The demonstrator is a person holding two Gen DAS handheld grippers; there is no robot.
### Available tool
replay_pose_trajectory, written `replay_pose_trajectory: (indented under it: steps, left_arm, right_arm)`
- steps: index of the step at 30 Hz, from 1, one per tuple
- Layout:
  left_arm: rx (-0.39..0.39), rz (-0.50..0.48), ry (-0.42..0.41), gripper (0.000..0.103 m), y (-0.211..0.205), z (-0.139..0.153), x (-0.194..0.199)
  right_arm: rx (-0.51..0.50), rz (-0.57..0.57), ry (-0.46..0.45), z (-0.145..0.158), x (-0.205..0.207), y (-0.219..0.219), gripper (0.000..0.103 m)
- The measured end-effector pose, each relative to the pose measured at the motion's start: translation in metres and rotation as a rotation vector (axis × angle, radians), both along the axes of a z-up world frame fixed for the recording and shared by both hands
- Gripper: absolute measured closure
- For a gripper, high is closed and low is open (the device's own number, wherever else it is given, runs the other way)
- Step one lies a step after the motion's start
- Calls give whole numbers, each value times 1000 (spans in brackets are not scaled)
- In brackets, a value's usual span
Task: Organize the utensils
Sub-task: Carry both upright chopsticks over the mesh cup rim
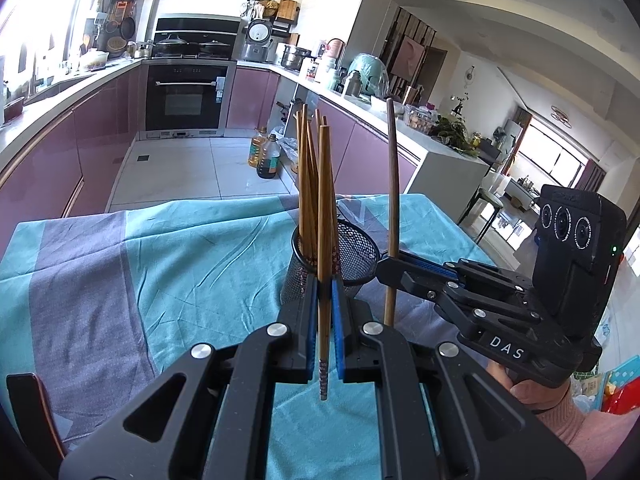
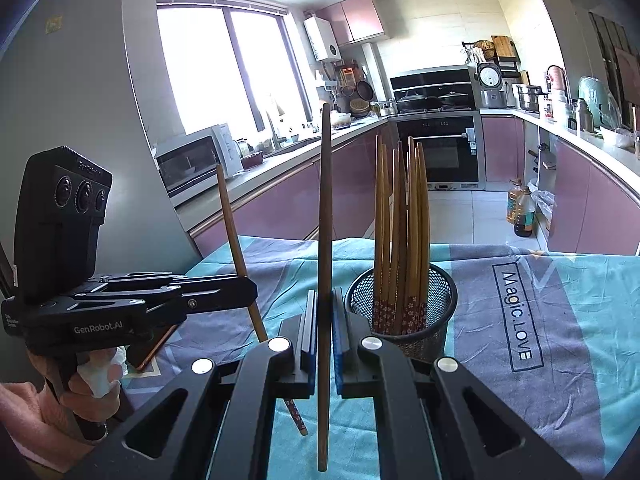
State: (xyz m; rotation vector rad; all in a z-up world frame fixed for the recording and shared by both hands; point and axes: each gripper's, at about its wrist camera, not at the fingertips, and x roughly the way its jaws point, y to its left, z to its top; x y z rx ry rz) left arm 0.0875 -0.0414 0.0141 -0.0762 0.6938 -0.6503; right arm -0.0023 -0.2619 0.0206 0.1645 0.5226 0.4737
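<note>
Chopstick [image 1: 324, 216] upright inside left gripper [image 1: 324, 300]

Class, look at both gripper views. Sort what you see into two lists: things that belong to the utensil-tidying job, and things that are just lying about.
Belongs to the job:
- left gripper, shut on a patterned chopstick
- right gripper, shut on a dark chopstick
- mesh holder with chopsticks standing in it

Just lying about:
- oil bottles on the floor
- microwave
- rice cooker

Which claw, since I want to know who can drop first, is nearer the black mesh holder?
Right. The right claw sits just beside the mesh holder, almost at its rim; the left claw is farther off, on the right claw's other side.
</note>
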Motion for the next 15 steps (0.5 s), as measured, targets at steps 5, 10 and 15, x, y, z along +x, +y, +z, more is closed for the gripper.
replay_pose_trajectory:
  steps: [5,10,15]
  left_arm:
    - [2,-2,-6,95,-1,3,1]
    - [7,-4,-14,95,-3,7,2]
    - [7,-4,-23,95,-5,11,1]
  right_arm:
    - [1,-1,-3,0,1,0,97]
    - [3,-6,-6,1,2,-1,97]
    - [6,-9,-10,1,3,-2,97]
